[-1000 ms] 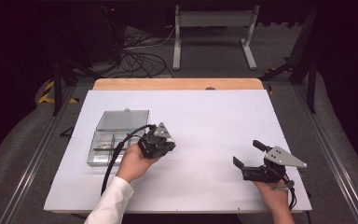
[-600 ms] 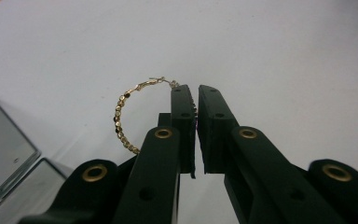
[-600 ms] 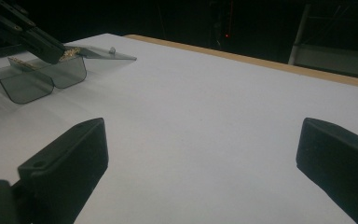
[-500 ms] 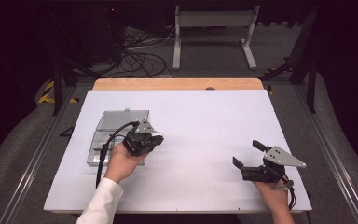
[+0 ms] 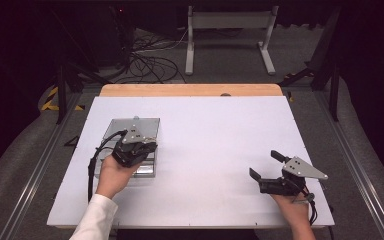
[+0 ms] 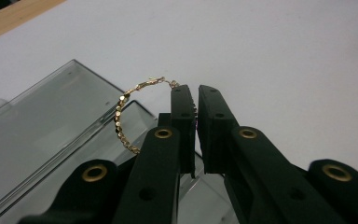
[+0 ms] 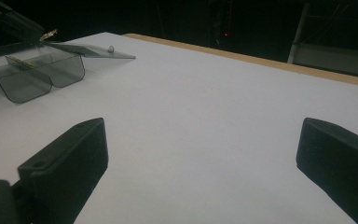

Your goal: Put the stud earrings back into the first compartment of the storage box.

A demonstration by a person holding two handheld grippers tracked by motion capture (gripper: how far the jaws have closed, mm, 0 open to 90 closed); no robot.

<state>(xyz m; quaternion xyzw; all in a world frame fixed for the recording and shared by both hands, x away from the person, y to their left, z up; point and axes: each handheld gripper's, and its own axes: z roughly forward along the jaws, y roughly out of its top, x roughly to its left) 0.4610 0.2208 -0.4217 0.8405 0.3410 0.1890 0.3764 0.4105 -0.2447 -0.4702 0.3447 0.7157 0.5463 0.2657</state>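
White bench: clear box with its lid laid open at the left side, left claw poised over it; right claw low at the right front, well apart from the box. Left gripper view: left claw nearly closed, pinching a gold chain whose loop arcs out above the box, a detail too small to tell from the high view. Right gripper view: right claw spread wide and empty over bare bench, the box far off at upper left.
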